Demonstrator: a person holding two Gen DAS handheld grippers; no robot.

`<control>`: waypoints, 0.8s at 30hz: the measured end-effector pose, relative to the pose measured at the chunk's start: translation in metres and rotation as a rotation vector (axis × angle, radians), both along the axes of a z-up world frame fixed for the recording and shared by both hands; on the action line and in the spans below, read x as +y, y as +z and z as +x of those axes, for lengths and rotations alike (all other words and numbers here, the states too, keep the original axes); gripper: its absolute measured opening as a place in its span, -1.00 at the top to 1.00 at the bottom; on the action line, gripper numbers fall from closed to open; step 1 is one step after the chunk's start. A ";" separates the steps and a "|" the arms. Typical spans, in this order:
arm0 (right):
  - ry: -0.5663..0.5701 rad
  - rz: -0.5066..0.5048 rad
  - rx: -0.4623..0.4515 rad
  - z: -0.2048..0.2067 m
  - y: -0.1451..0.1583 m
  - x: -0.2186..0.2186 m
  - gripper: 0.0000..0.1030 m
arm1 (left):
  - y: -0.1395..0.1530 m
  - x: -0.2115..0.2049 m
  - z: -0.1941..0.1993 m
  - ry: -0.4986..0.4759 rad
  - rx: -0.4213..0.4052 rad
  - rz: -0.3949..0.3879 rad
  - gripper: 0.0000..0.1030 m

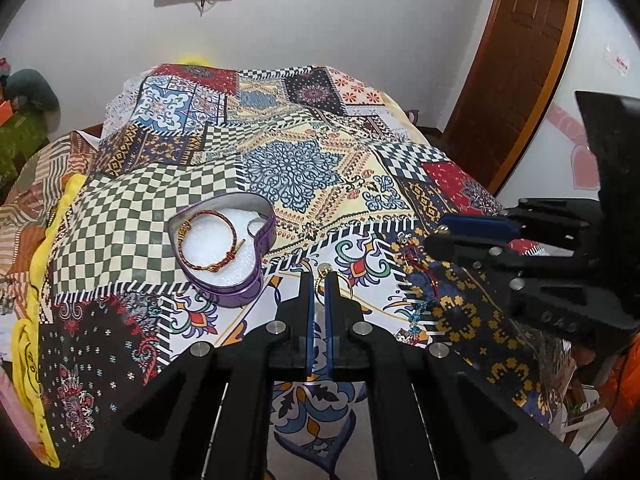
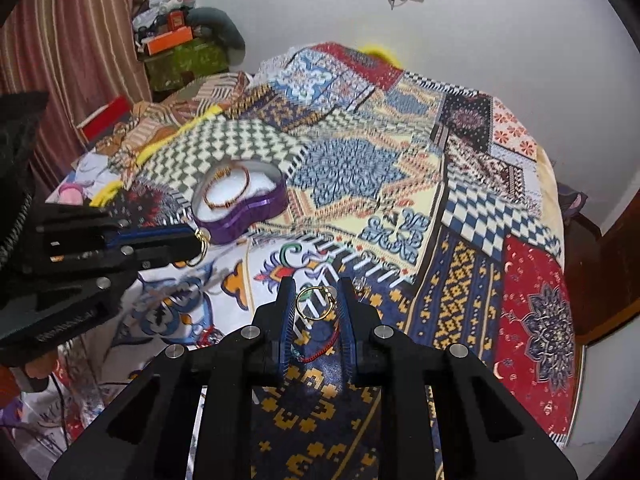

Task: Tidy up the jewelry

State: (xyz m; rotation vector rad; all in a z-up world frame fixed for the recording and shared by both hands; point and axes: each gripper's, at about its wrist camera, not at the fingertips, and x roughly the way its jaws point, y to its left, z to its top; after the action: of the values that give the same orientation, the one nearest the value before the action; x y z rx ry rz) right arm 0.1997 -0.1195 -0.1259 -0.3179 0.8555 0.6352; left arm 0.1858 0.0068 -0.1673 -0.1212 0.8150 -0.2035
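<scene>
A purple heart-shaped tin [image 1: 236, 256] lies open on the patterned bedspread, with a red-and-gold braided bracelet [image 1: 208, 240] on its white lining; the tin also shows in the right wrist view [image 2: 248, 212]. My left gripper [image 1: 319, 276] is shut on a gold ring [image 1: 336, 280], seen from the right wrist view too [image 2: 202, 246]. My right gripper [image 2: 316, 292] is shut on another gold ring [image 2: 314, 302] and hovers above the bedspread. A red thread bracelet [image 2: 324, 352] lies under the right gripper. More small jewelry [image 1: 416, 280] lies on the bedspread between the grippers.
The bedspread [image 1: 300, 168] covers a bed. A brown door [image 1: 516, 64] stands at the right. Striped curtains [image 2: 72, 52] and a cluttered green stand [image 2: 184, 56] are at the far left. Yellow cloth [image 1: 60, 220] runs along the bed's left edge.
</scene>
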 end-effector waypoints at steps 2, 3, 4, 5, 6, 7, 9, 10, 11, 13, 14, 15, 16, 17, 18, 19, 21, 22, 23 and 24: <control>-0.003 0.014 -0.013 -0.002 0.007 0.000 0.63 | 0.004 0.003 -0.002 0.008 -0.008 0.001 0.95; -0.003 0.022 -0.020 -0.003 0.011 0.001 0.63 | 0.006 0.004 -0.003 0.012 -0.013 0.001 0.95; -0.004 0.026 -0.023 -0.004 0.013 0.001 0.64 | 0.008 0.006 -0.004 0.018 -0.018 0.001 0.95; -0.004 0.033 -0.029 -0.005 0.016 0.003 0.64 | 0.010 0.008 -0.004 0.023 -0.023 0.002 0.95; -0.004 0.038 -0.036 -0.005 0.019 0.004 0.63 | 0.012 0.010 -0.005 0.028 -0.027 0.002 0.95; -0.004 0.042 -0.041 -0.006 0.021 0.005 0.63 | 0.014 0.012 -0.005 0.033 -0.033 0.003 0.95; -0.002 0.051 -0.052 -0.007 0.026 0.009 0.63 | 0.019 0.017 -0.007 0.043 -0.045 0.004 0.95; 0.000 0.056 -0.057 -0.007 0.028 0.011 0.63 | 0.022 0.019 -0.008 0.049 -0.051 0.007 0.95; 0.002 0.061 -0.061 -0.007 0.030 0.013 0.63 | 0.024 0.021 -0.008 0.055 -0.058 0.010 0.95; 0.007 0.071 -0.070 -0.007 0.033 0.017 0.63 | 0.030 0.028 -0.009 0.068 -0.071 0.013 0.95; 0.009 0.075 -0.073 -0.008 0.035 0.018 0.63 | 0.032 0.030 -0.009 0.074 -0.076 0.014 0.95; 0.013 0.081 -0.076 -0.008 0.036 0.021 0.63 | 0.034 0.034 -0.010 0.082 -0.083 0.016 0.95; 0.014 0.085 -0.077 -0.007 0.037 0.023 0.63 | 0.036 0.037 -0.010 0.089 -0.088 0.017 0.95; 0.016 0.091 -0.078 -0.006 0.039 0.026 0.63 | 0.038 0.040 -0.009 0.095 -0.092 0.017 0.95; 0.018 0.096 -0.079 -0.005 0.040 0.028 0.63 | 0.040 0.043 -0.009 0.102 -0.097 0.017 0.95; 0.019 0.100 -0.079 -0.005 0.040 0.030 0.63 | 0.042 0.047 -0.009 0.110 -0.100 0.016 0.95; 0.023 0.111 -0.076 -0.002 0.041 0.036 0.63 | 0.044 0.053 -0.008 0.123 -0.105 0.016 0.95; 0.025 0.115 -0.075 -0.001 0.042 0.039 0.63 | 0.045 0.056 -0.008 0.130 -0.107 0.017 0.95; 0.025 0.118 -0.074 0.000 0.041 0.041 0.63 | 0.045 0.059 -0.007 0.136 -0.108 0.020 0.95; 0.027 0.121 -0.071 0.002 0.041 0.044 0.63 | 0.045 0.062 -0.006 0.143 -0.109 0.021 0.95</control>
State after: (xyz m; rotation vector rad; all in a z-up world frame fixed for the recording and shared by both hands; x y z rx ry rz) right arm 0.2015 -0.0753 -0.0849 -0.2408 0.7426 0.6936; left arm 0.1801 0.0692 -0.1224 -0.1469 0.6970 -0.0657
